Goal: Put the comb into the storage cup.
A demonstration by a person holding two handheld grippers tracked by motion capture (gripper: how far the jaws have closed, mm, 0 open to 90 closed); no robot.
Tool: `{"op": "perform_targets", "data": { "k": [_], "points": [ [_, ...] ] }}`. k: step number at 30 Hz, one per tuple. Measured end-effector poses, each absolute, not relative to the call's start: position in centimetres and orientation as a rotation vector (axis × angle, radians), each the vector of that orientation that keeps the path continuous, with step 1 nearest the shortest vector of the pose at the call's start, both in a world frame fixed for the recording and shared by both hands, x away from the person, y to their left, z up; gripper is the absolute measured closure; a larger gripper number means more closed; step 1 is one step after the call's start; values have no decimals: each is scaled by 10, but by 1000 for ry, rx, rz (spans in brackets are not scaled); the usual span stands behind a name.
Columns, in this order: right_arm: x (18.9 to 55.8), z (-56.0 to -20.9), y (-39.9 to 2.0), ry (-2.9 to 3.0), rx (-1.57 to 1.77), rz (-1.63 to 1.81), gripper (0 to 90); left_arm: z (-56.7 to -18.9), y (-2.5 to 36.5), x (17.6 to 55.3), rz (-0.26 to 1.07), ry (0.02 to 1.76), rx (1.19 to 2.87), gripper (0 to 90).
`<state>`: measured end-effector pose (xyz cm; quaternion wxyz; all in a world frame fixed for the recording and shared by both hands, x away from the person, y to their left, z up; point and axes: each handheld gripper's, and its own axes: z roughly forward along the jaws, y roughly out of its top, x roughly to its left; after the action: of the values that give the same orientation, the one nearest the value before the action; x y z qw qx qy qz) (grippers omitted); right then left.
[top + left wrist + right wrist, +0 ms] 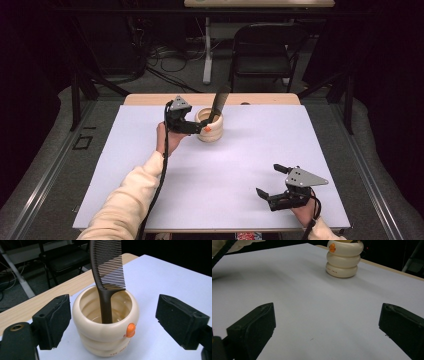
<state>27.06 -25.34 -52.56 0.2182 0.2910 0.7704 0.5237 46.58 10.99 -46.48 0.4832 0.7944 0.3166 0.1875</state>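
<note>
A cream ribbed cup point(211, 129) with an orange spot stands upright at the far middle of the white table point(230, 165). A dark brown comb point(218, 104) stands in it, handle down and teeth up. My left gripper point(196, 126) sits just left of the cup. In the left gripper view the cup point(105, 337) and comb point(108, 265) stand between and beyond its jaws, which are open and clear of the cup point(117, 315). My right gripper point(269, 180) rests open near the front right corner. In the right gripper view the cup point(343, 261) is far off and the open jaws point(327, 325) have nothing between them.
A wooden table edge point(150, 99) runs behind the white sheet. Beyond it, on the floor, are a black folding chair point(265, 50), a white table leg point(207, 50) and loose cables point(170, 57). The left gripper's cable trails along the cream sleeve point(125, 205).
</note>
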Motion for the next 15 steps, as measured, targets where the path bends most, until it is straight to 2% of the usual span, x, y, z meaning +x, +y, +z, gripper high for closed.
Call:
{"op": "perform_targets", "data": {
  "k": [6,15],
  "points": [
    [271,-526,-253,2133,805,1450,2,-461,120,457,459,780,1942,52],
    [271,-526,-253,2133,803,1447,2,-460,135,445,467,802,1956,5]
  ]
}}
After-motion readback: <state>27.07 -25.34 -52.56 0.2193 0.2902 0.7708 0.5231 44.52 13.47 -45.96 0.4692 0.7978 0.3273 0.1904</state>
